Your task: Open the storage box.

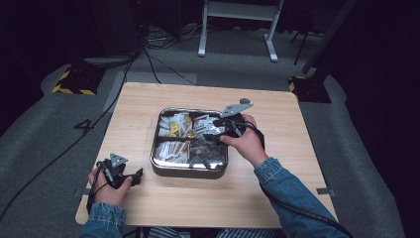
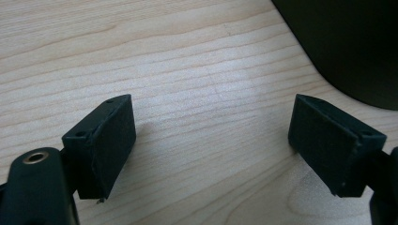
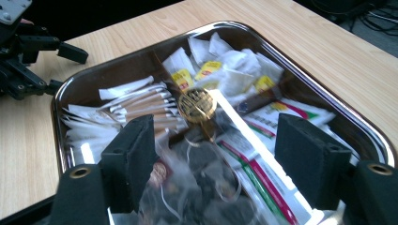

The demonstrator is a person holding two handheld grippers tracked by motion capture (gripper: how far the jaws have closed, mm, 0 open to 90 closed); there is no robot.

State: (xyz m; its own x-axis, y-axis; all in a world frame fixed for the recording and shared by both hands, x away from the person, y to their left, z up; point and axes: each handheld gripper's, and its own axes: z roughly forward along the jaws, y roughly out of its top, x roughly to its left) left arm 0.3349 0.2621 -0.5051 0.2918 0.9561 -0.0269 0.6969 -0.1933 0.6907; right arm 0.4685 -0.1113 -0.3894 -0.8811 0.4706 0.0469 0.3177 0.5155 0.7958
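A shiny metal tray (image 1: pixel 188 171) with compartments sits mid-table. It holds white stick sachets (image 1: pixel 171 148), yellow-labelled tea bags (image 1: pixel 173 124), red-and-green packets (image 1: pixel 200 124) and clear-wrapped dark pieces (image 1: pixel 208 148). My right gripper (image 1: pixel 215 129) hovers over the tray's right half. In the right gripper view its jaws stand apart (image 3: pixel 220 154) above the clear-wrapped pieces (image 3: pixel 197 197), pressing on nothing. A gold disc (image 3: pixel 197 105) lies beyond them, near the sachets (image 3: pixel 122 110) and tea bags (image 3: pixel 220 65). My left gripper (image 1: pixel 137 176) rests open on the wood at the front left, with only bare table between its jaws (image 2: pixel 211 140).
The wooden table (image 1: pixel 277 188) has bare room around the tray (image 3: pixel 324 91). In the left gripper view a dark rounded shape (image 2: pixel 352 47), seemingly the tray's wall, fills the top right. Cables (image 1: pixel 148 59) and a white frame (image 1: pixel 237 20) lie on the floor behind the table.
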